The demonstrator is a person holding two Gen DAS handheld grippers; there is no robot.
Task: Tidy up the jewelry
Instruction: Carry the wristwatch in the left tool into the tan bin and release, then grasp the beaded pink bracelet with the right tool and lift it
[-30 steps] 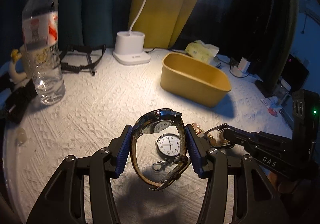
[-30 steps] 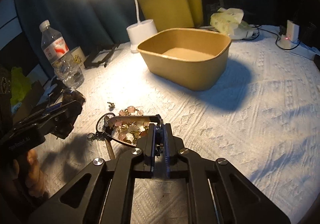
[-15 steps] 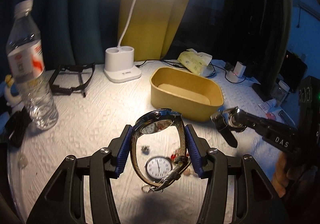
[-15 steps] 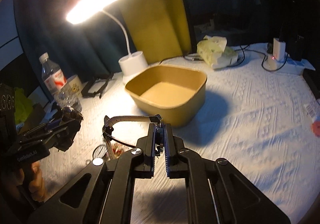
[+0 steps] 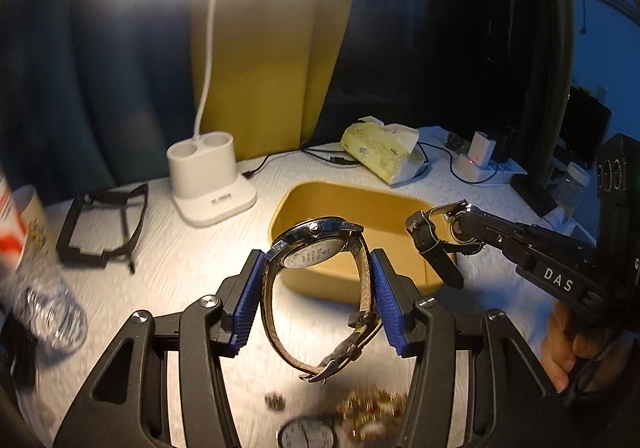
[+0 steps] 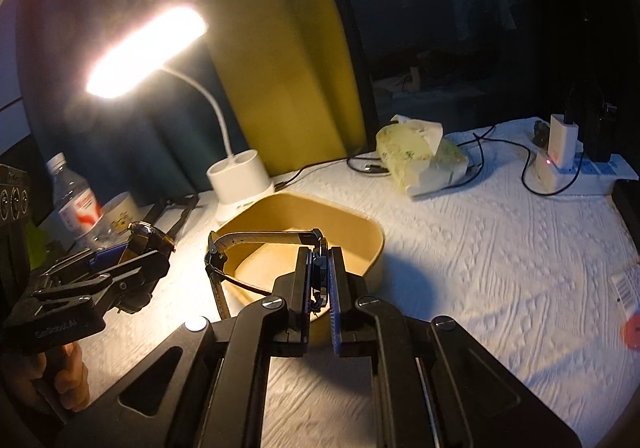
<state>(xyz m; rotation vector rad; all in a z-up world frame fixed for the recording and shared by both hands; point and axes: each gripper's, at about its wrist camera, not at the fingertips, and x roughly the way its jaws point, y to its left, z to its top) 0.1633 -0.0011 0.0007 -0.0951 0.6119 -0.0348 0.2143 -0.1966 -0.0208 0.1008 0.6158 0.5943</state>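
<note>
Holding a wristwatch in my left gripper, I clamped another watch in the right gripper; white textured tablecloth, lit desk lamp, dark curtains.

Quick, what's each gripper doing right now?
Left gripper: closed on the brown-strap watch.
Right gripper: shut on the black-strap watch.
</note>
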